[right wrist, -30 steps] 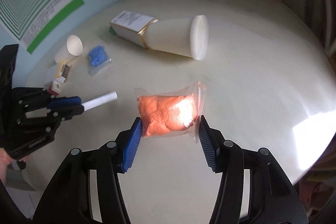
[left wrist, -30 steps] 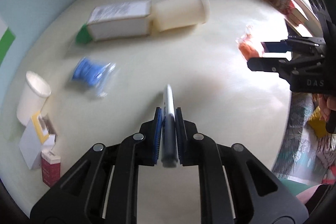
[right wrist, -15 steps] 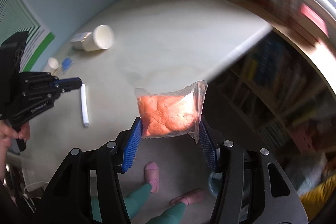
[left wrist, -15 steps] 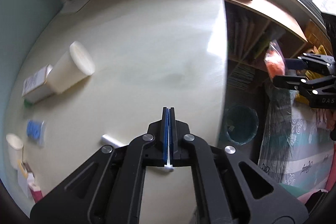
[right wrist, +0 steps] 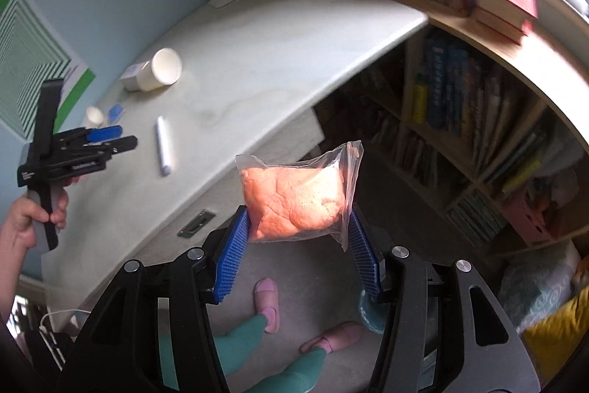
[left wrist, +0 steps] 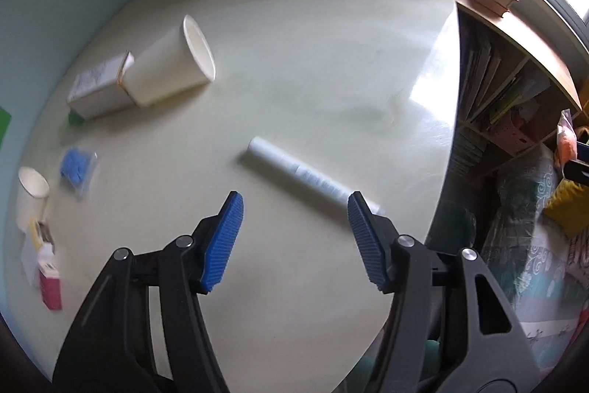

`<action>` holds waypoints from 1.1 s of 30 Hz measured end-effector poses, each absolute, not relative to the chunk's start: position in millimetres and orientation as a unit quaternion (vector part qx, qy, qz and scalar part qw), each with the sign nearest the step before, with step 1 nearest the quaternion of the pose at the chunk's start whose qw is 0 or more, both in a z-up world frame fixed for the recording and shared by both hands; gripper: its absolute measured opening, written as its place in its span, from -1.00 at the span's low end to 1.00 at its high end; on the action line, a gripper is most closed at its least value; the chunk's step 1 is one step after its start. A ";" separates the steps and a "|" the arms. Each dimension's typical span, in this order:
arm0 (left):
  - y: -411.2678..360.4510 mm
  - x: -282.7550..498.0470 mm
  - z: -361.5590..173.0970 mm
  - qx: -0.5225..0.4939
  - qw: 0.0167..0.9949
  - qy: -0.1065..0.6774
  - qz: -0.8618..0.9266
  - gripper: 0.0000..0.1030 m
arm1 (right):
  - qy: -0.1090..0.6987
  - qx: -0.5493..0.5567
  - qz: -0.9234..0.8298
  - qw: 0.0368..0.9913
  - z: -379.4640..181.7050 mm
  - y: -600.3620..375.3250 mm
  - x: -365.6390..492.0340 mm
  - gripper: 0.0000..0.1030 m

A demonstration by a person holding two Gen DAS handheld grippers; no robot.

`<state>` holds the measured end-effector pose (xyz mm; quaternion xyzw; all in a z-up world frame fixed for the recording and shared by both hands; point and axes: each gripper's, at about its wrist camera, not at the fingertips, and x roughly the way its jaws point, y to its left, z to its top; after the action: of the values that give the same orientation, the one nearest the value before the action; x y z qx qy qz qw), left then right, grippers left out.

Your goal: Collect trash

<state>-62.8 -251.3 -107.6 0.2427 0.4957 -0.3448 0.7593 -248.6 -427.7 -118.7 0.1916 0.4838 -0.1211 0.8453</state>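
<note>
A person stands at the edge of a pale surface [left wrist: 331, 69], a hand-held gripper in each hand. The right gripper [right wrist: 298, 242] is out past the surface edge, above the floor; its jaws are partly closed on a clear plastic bag [right wrist: 294, 197] of orange stuff, pinching it from both sides. Below and just right of those jaws, part of a teal bin [right wrist: 368, 313] shows on the floor beside the person's pink slippers. The bag looks close to being dropped in, though it is not released.

The left gripper [left wrist: 294, 238] hovers over the surface with its jaws wide open and empty. Just ahead of them, slanting from between the jaws toward the right one, lies a white marker-like tube [left wrist: 305, 177], resting on the surface near its edge and not held.

Most of the job looks undone. Farther ahead and to the left of the left jaws lie a large paper cup [left wrist: 173, 69] on its side, touching a white carton [left wrist: 99, 87]. Nearer, off to the left, are a small bag of blue stuff [left wrist: 76, 168], a small upright paper cup [left wrist: 31, 196] and some little boxes [left wrist: 46, 264]. All of these rest on the surface, still to be collected.
</note>
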 end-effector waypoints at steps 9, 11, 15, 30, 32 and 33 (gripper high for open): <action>-274.1 -36.9 -125.2 0.175 0.758 0.544 -0.315 0.46 | 0.498 0.142 -0.066 0.853 -121.3 -397.6 -157.9 0.06; -285.2 -34.0 -130.6 0.183 0.758 0.546 -0.304 0.46 | 0.494 0.136 -0.061 0.856 -116.7 -395.4 -149.7 0.06; -292.8 -33.3 -150.3 0.200 0.750 0.566 -0.277 0.07 | 0.500 0.124 -0.056 0.855 -113.0 -396.1 -141.3 0.06; -248.2 -44.9 -95.2 0.205 0.739 0.537 -0.351 -0.78 | 0.500 0.139 -0.059 0.853 -113.1 -407.2 -161.2 0.06; -251.6 -50.6 -81.9 0.210 0.739 0.526 -0.365 -0.78 | 0.499 0.143 -0.063 0.852 -112.6 -411.4 -169.5 0.05; -256.5 -56.4 -75.4 0.215 0.738 0.519 -0.373 -0.78 | 0.498 0.146 -0.068 0.852 -112.3 -414.4 -176.9 0.06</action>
<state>-56.4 -256.5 -75.4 0.2147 0.5194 -0.3732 0.7381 -176.9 -414.4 -112.3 0.1462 0.4983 -0.0679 0.8519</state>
